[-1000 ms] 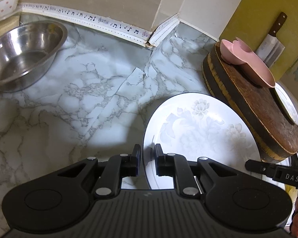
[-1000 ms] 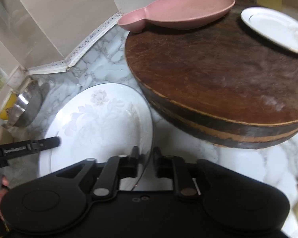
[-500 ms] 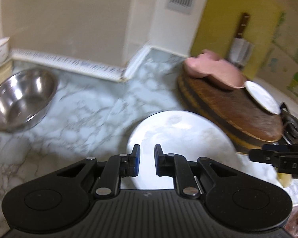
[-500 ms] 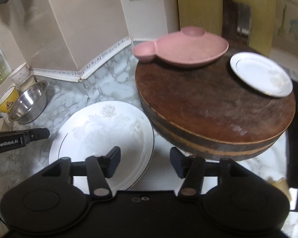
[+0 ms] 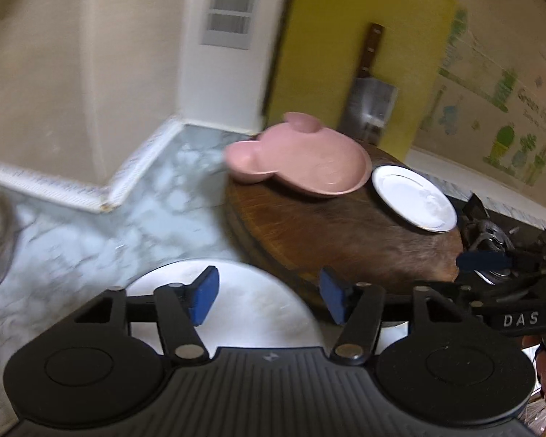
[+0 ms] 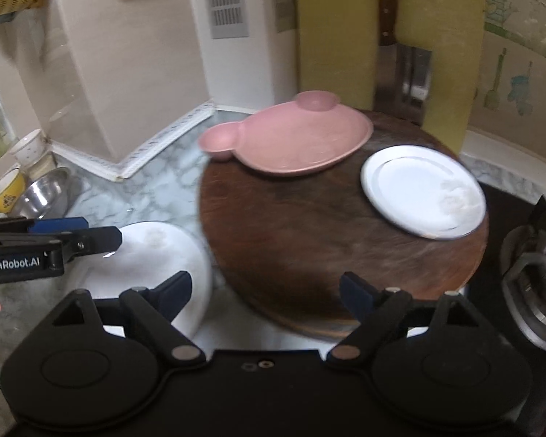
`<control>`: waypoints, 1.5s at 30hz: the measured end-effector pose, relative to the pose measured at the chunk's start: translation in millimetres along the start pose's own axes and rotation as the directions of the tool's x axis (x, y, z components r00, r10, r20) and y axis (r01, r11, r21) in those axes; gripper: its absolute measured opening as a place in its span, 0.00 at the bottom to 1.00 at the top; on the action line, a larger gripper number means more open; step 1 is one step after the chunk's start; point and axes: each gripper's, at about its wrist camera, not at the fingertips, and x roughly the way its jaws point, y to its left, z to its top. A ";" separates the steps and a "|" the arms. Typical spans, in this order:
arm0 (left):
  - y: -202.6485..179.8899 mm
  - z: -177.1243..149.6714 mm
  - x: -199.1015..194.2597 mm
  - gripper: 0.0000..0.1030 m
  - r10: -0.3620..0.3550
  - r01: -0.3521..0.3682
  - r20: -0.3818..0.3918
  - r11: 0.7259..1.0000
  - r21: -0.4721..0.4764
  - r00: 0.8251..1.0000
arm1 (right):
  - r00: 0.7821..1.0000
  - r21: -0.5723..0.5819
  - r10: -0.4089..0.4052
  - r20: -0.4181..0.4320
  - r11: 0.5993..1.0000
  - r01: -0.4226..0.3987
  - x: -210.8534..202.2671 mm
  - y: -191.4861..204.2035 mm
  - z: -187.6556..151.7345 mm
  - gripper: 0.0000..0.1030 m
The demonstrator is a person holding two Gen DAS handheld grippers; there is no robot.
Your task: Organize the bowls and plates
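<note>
Left wrist view: left gripper [image 5: 269, 300] now has its jaws spread wide and empty; half a second ago they were nearly closed over the big white plate [image 5: 236, 302], and a second ago they sat at its rim. Right gripper [image 6: 265, 293] is likewise wide open with nothing between the fingers; a second ago it was pinched on that plate's edge, and it had already let go half a second ago. So both have released. The big white plate lies flat on the marble counter [image 5: 102, 240], just beside the round wooden board [image 6: 309, 240], under and in front of both grippers.

Both cameras have pulled up and back: the wall vent, cleaver [image 6: 400, 69] and stove burner [image 6: 531, 276] are in frame now, with motion blur.

Read: placing the big plate looks finished, and the grippers are retreating to pick the next item.

Left to sort, all untouched:
- pink bear-shaped plate [image 6: 295, 142] at the back of the board, one ear hanging over the counter side
- small white plate [image 6: 422, 189] on the board's right edge, near the burner
- steel bowl [image 6: 45, 193] and cups by the far left wall

Right gripper sits closest to the small plate, so that is the probable next target. Its rim overhangs the board slightly, which should help a side pinch.
</note>
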 end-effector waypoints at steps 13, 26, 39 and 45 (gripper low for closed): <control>-92.9 52.0 72.8 0.77 0.020 -0.020 -0.040 1.000 0.002 0.999 | 0.996 -0.064 -0.084 -0.017 0.994 0.083 10.5 -111.6 61.9 0.99; -138.6 87.0 158.5 0.76 0.018 -0.028 -0.209 0.998 -0.048 0.978 | 0.990 -0.087 -0.116 -0.080 0.990 0.109 65.8 -176.5 104.6 0.98; -150.5 88.9 201.8 0.49 -0.001 -0.034 -0.281 0.992 -0.118 0.960 | 0.974 0.057 -0.023 -0.226 0.998 0.037 113.8 -234.0 104.5 0.64; -137.9 89.3 201.1 0.34 -0.057 -0.006 -0.279 0.975 -0.222 0.959 | 0.969 0.112 0.041 -0.245 0.994 -0.014 116.2 -244.9 95.7 0.50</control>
